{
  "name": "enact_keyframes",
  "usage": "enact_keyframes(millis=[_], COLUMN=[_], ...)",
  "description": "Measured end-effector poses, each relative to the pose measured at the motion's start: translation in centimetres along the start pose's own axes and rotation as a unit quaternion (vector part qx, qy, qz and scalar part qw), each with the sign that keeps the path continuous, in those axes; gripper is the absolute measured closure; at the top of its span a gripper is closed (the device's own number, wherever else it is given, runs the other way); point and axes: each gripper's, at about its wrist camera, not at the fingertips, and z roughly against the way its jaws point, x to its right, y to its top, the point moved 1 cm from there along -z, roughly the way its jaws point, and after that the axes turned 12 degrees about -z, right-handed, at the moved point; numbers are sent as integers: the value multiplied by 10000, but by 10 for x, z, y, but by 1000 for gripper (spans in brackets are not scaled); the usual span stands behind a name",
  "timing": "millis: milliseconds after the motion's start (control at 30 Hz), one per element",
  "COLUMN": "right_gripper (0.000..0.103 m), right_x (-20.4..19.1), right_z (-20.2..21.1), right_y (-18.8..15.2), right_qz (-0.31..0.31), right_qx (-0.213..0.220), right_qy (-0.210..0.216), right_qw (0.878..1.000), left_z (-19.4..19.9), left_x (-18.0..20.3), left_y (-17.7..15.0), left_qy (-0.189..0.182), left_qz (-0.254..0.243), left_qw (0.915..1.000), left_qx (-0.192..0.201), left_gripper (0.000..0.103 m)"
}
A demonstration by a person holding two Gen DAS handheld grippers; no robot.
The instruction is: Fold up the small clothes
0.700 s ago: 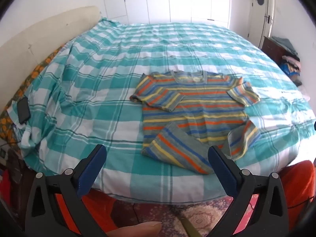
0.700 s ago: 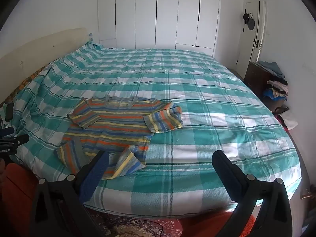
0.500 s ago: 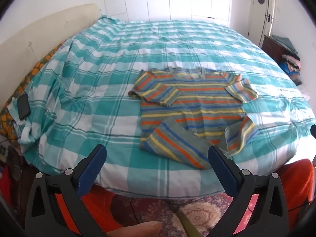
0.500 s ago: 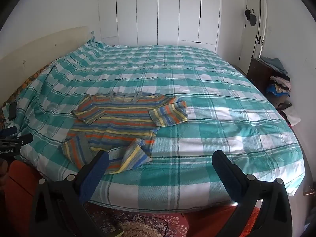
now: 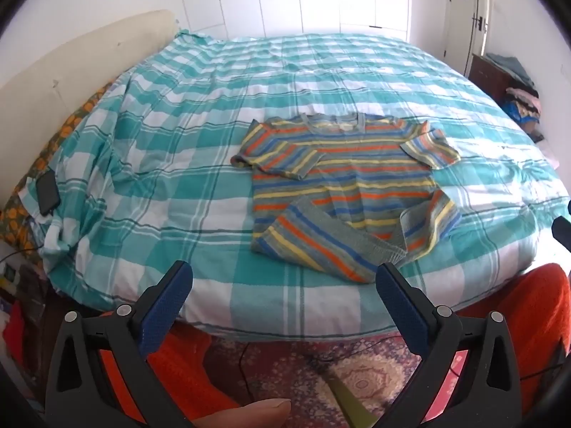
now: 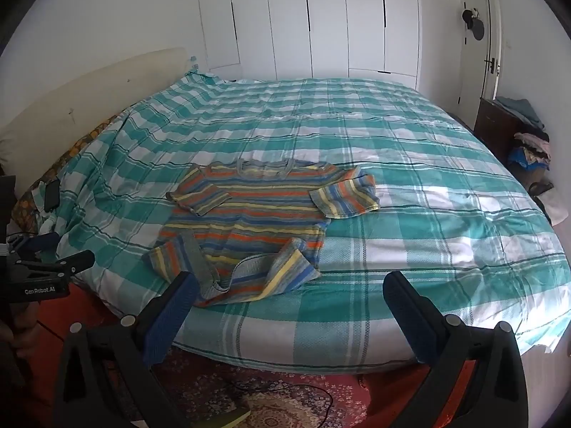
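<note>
One small striped shirt (image 5: 342,178) (image 6: 257,214), banded grey, blue, orange and yellow, lies flat on the checked bedspread (image 5: 214,142) near its front edge. Neckline faces the wardrobe. Both short sleeves are spread; both hem corners are turned up over the body.

T-shirt (image 5: 342,185) flat on bed (image 5: 285,71) near front edge, collar toward wardrobe (image 6: 307,21). Headboard (image 5: 71,60) left; phone (image 5: 47,192) at left edge; rug (image 5: 321,371) before bed; dresser (image 6: 499,121) right.
</note>
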Motion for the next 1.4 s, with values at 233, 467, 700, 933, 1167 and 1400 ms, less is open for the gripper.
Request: enact_keyframes(millis=[233,467,700,933,1167,1400], right_gripper=[0,0,0,0,0,0], right_x=[-4,0,-1,-7,-10,-10], right_z=[-1,-1,-6,-10,-10,-13], right_y=[-9,-13,-18,-25,-26,-24], right_qz=[-37,-147,-153,-108,-15,51], right_qx=[-106,-122,-236,-340,-336,-354], right_qy=[-77,-310,-368,-420,-512,-706], right_qw=[9999,9993,9989,9985,9981,9969], left_z=[0,-4,-8,-10,-11,-13], left_x=[2,7,11,13,14,15], left_y=[-6,-9,-9,-11,-11,-11], left_qy=[48,45,9,11,-8,-38], left_qz=[11,-34,-94,-142,-122,-130], left_qw=[10000,9999,9998,9997,9997,9997], left_qx=[-37,-115,-164,-200,-202,-196], left_gripper=[1,1,1,1,1,1])
